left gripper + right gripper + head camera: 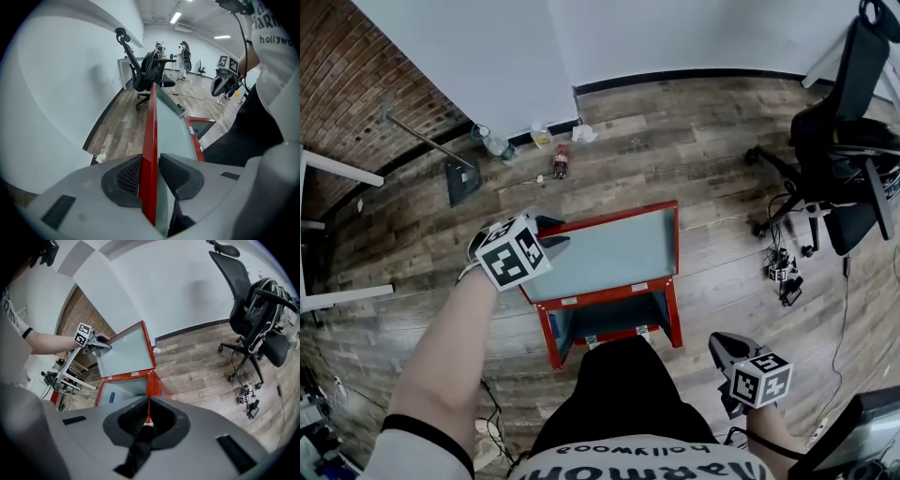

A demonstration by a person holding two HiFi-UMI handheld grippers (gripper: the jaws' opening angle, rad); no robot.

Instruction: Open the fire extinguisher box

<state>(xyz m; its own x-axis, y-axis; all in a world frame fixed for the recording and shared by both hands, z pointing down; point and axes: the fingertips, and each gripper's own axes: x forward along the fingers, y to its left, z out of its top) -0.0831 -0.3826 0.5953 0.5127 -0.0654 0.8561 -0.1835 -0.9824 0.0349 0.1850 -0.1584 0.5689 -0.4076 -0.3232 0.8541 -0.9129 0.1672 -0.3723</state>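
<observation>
Left arm [441,366]: extended forward, left claw [551,236] tilted down, clamping lid's [605,251] red edge.
Right arm [772,429]: low at side, right claw [724,349] closed, empty, apart from box [549,336].

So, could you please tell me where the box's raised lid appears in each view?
Head view: lid, centre, tilted up.
Left gripper view: lid, centre, edge-on between the jaws.
Right gripper view: lid, left of centre.
Shared landmark: black office chair.
</observation>
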